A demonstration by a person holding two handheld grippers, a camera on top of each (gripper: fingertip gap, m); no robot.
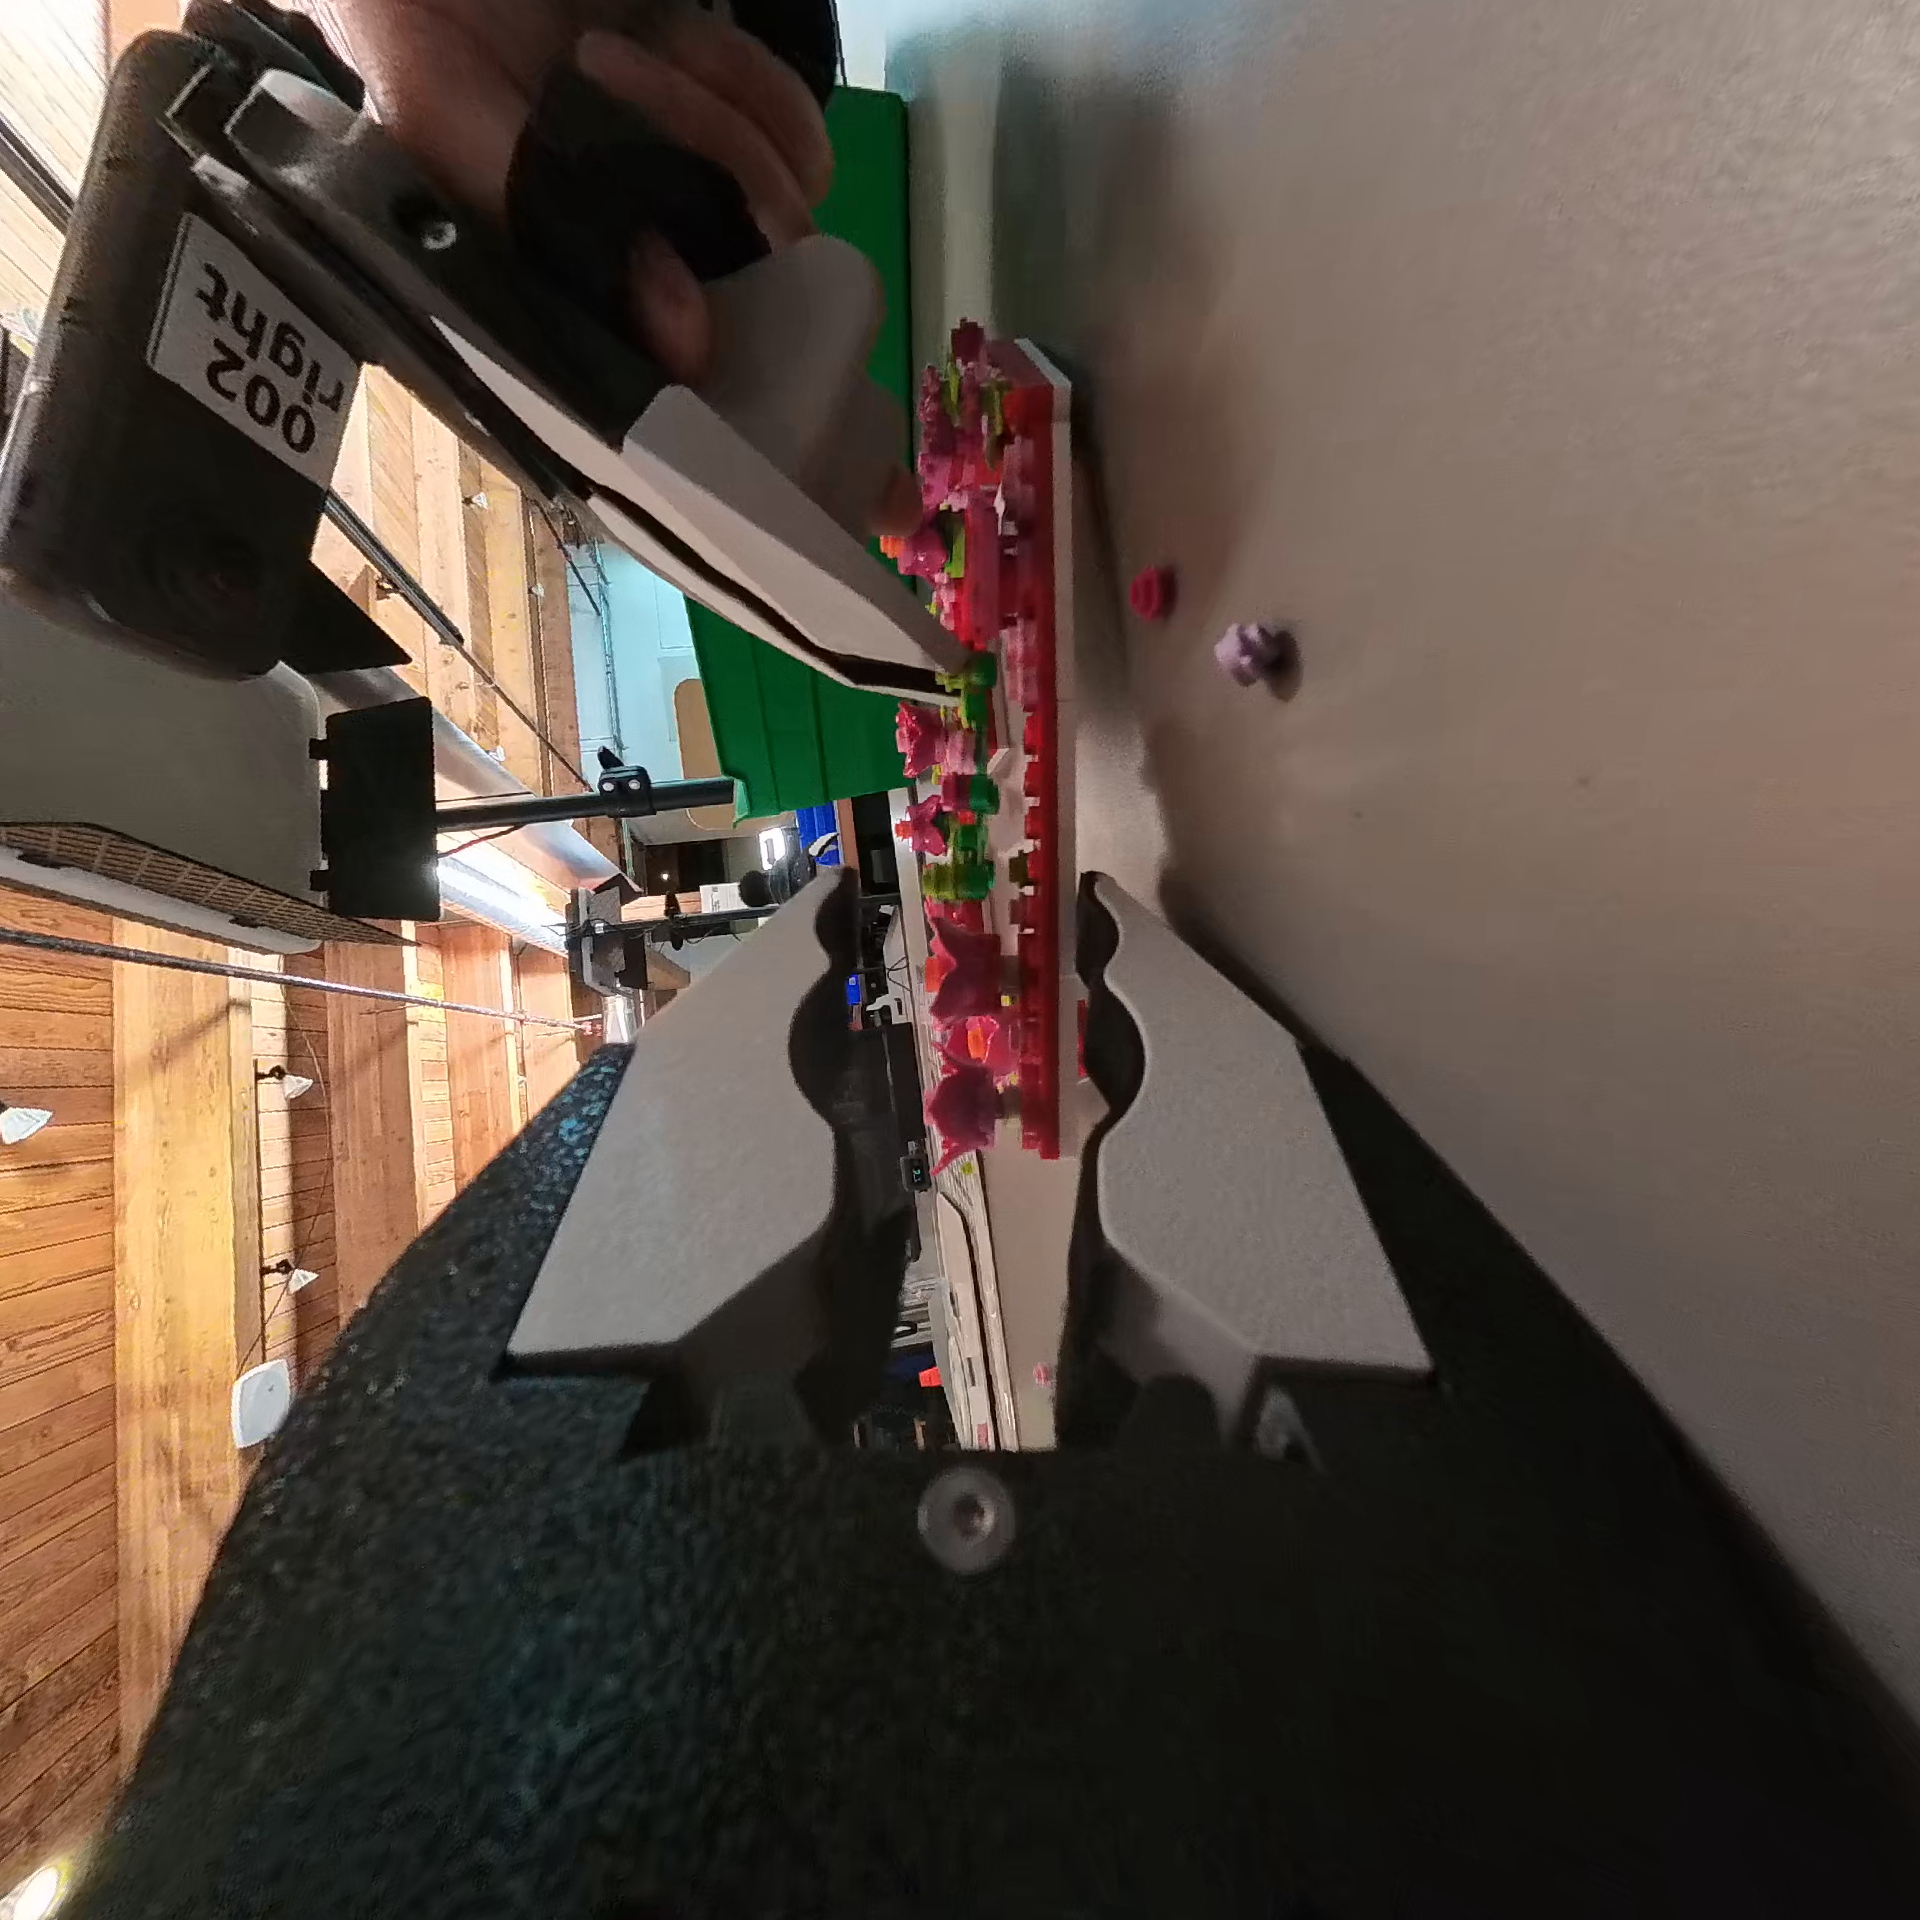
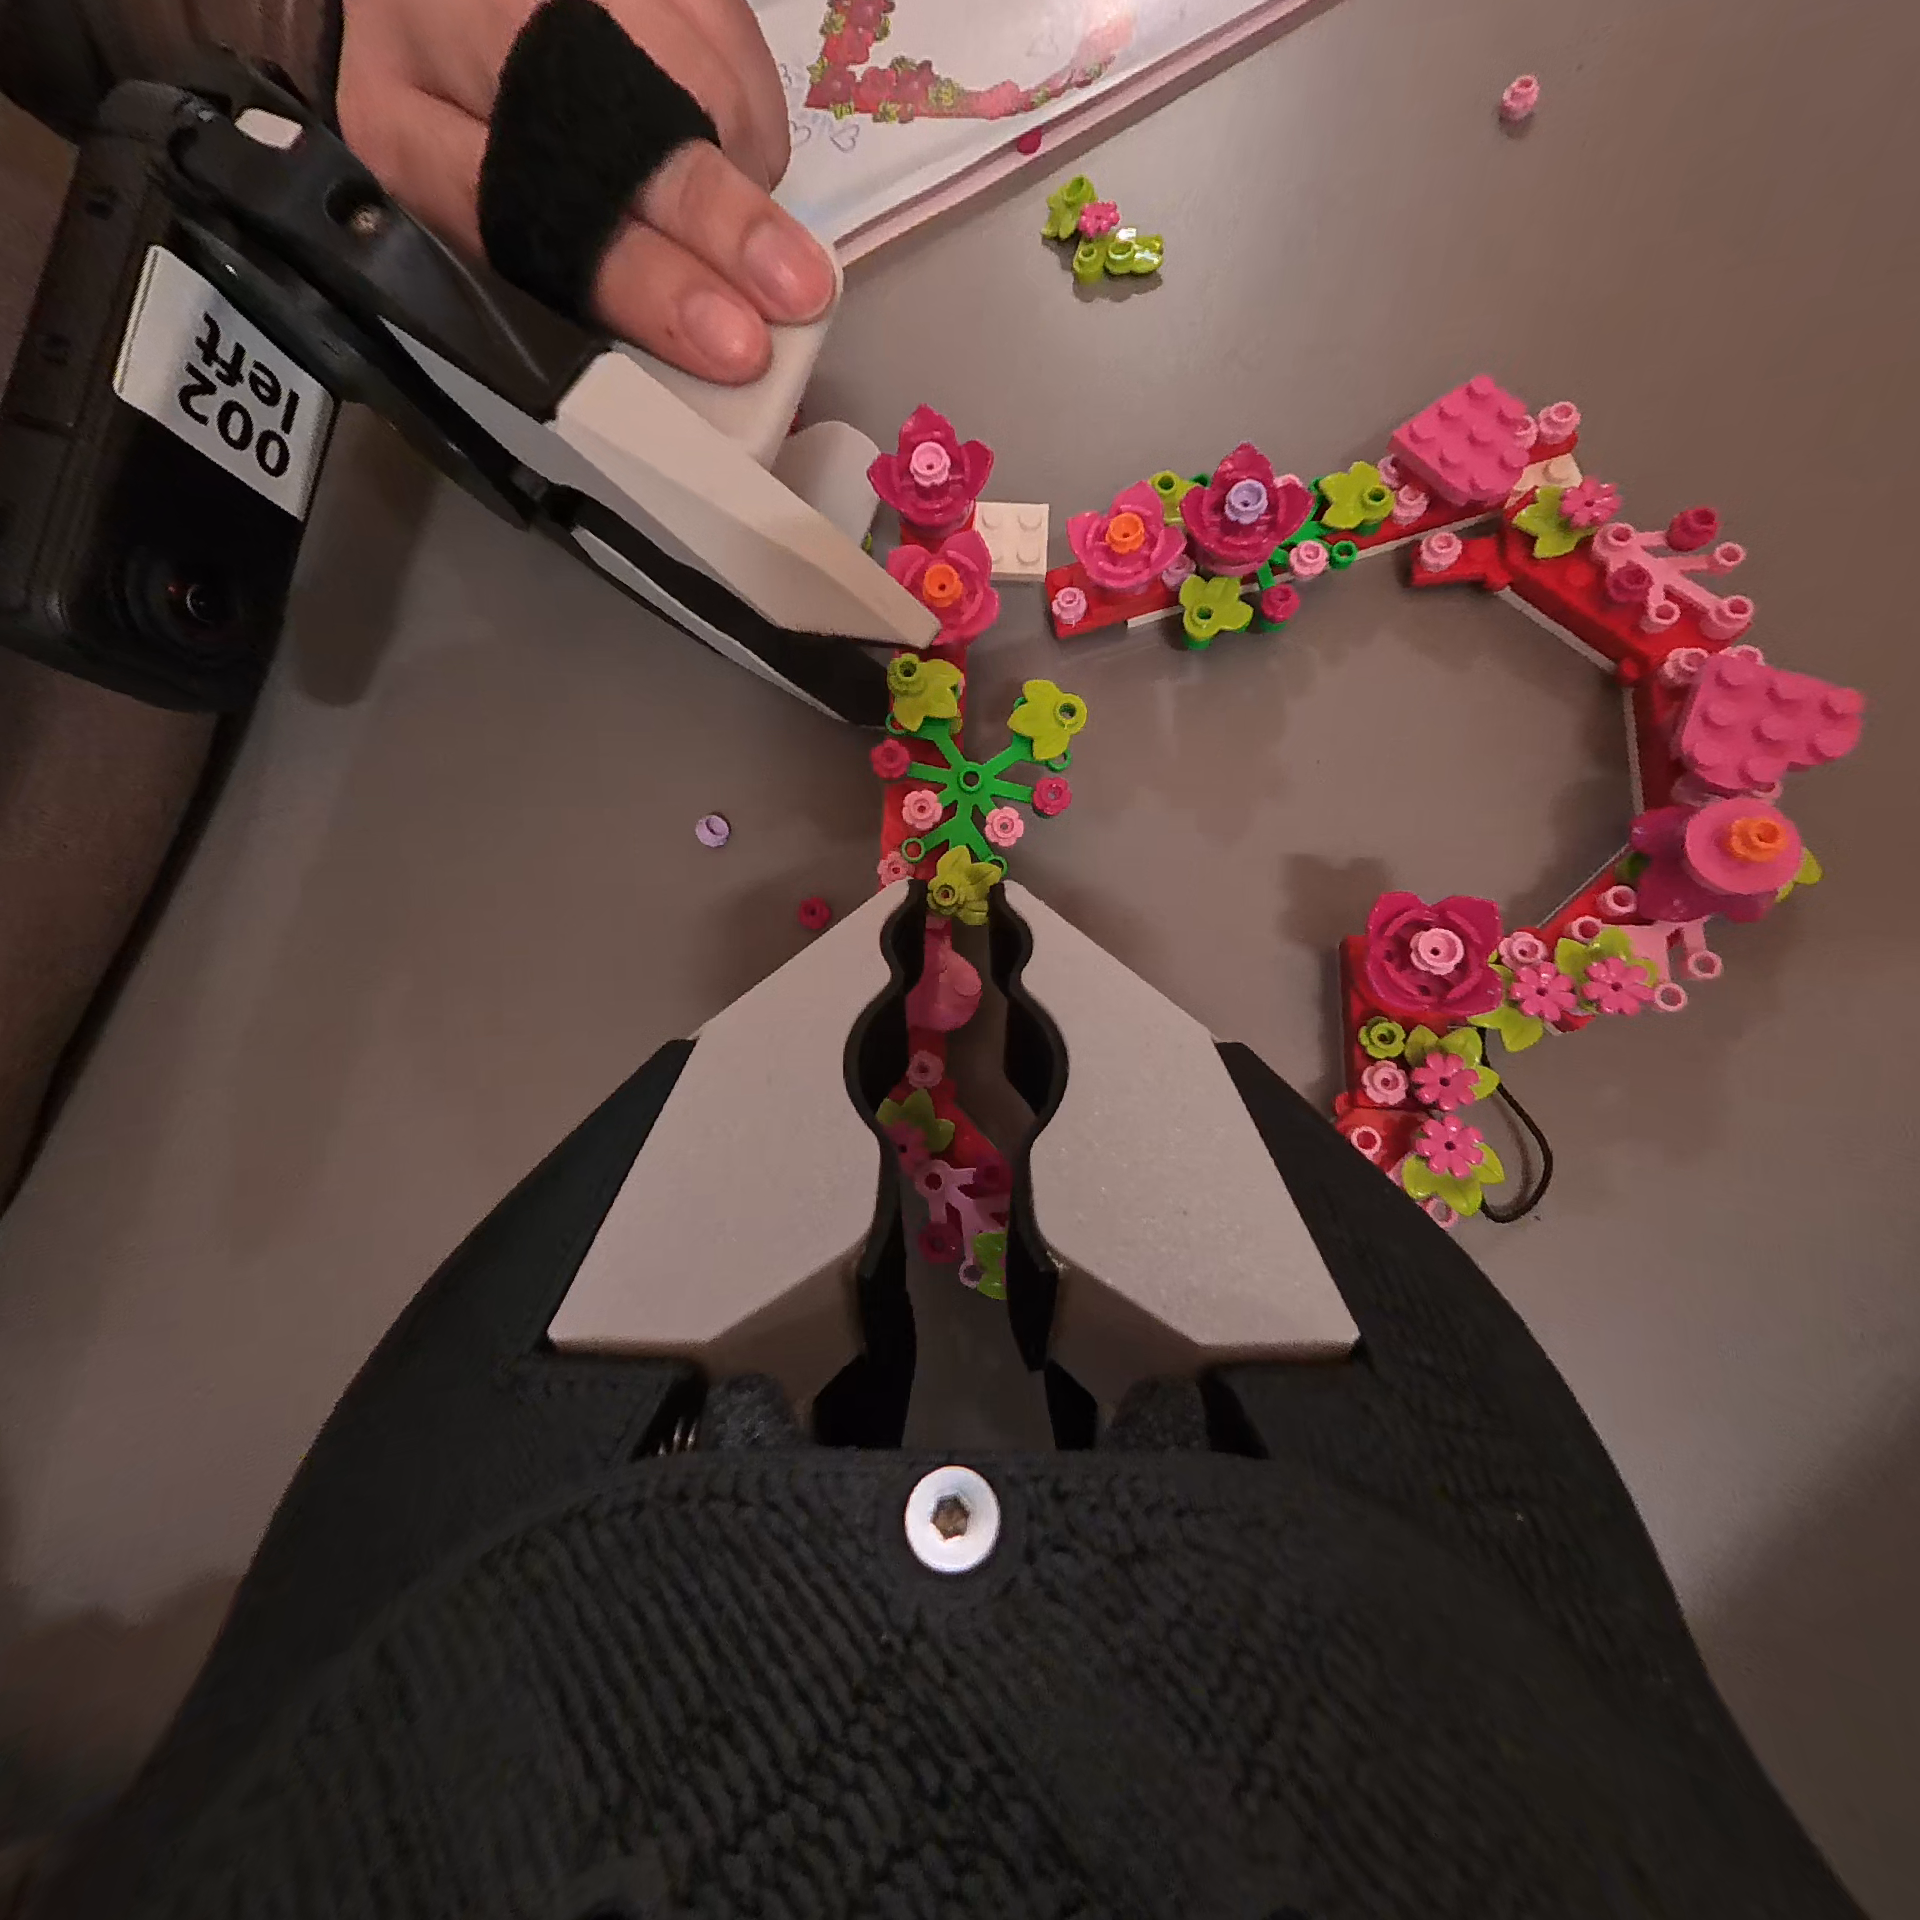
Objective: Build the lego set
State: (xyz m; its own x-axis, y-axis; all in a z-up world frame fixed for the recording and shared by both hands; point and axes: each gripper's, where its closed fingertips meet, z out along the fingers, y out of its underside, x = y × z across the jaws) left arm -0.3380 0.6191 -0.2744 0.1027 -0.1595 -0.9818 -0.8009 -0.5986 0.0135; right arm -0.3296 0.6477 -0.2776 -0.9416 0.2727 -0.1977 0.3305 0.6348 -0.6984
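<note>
1. Right gripper (image 2: 953, 894): black body, grey wedge fingers with scalloped black pads. Its tips are pinched onto a lime leaf piece (image 2: 964, 885) seated on the red strip (image 2: 896, 826).
2. Red strip: a straight section of the Lego set, flat on the grey table (image 2: 520, 1091). It runs from under the right gripper's fingers away from the camera and bears a green six-armed stem piece (image 2: 968, 779), small pink studs and lime leaves.
3. Loose studs, left of the red strip: one magenta (image 2: 812, 912), one lavender (image 2: 712, 828).
4. Left gripper (image 1: 966, 883): turned on its side at the far end of the red strip. Its fingers stand apart, one on each side of the strip, and do not squeeze it. One tip touches a magenta flower with an orange centre (image 2: 940, 587).
5. White label (image 2: 223, 395) on the left gripper's camera housing, in black print. The right gripper carries a similar one (image 1: 255, 369).
6. Hand (image 2: 623, 239) on the left gripper, with a black sleeve (image 2: 582, 156) on one finger.
7. White 2x2 plate (image 2: 1013, 538), just right of the red strip's far end.
8. Short flowered section (image 2: 1195, 540), right of that plate.
9. Long curved section (image 2: 1558, 592) with pink heart plates, well right of the red strip.
10. Loose lime leaf cluster (image 2: 1107, 234), beyond the red strip.
11. Instruction booklet (image 2: 935, 135), farthest from the red strip; its print is too small to read.
</note>
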